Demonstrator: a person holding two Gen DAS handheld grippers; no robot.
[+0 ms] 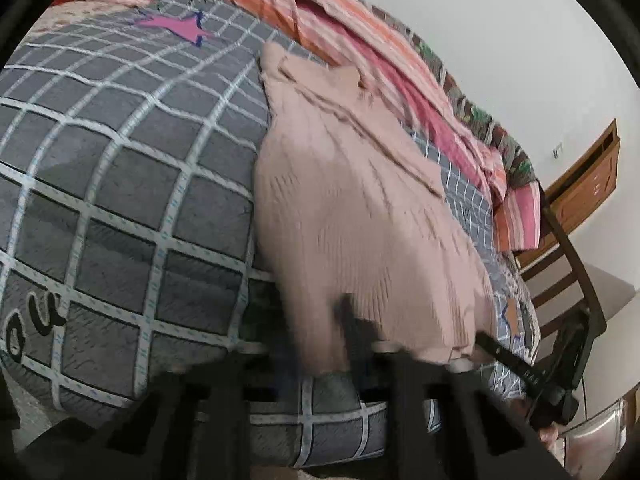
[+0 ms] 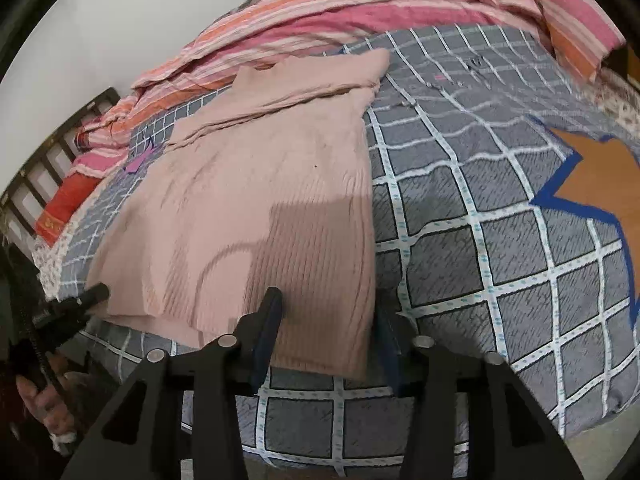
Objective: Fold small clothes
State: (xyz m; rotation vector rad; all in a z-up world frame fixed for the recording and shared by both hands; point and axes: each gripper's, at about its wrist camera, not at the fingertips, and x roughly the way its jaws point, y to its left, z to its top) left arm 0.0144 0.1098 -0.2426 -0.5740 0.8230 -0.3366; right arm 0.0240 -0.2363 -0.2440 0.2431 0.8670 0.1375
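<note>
Pink knit sweater [image 2: 256, 208] lies flat on the grey checked bedspread [image 2: 480, 208], striped blanket [image 2: 320, 28] bunched beyond it at 12 o'clock. Right gripper [image 2: 326, 320] stands with jaws apart, straddling the sweater's near hem. Left gripper [image 1: 344, 328], motion-blurred, is closed together on that hem.

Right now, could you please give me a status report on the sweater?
Left gripper shut at hem corner, grip unclear. Right gripper open, straddling hem. Pink sweater spread on checked bedspread. Path clear.
</note>
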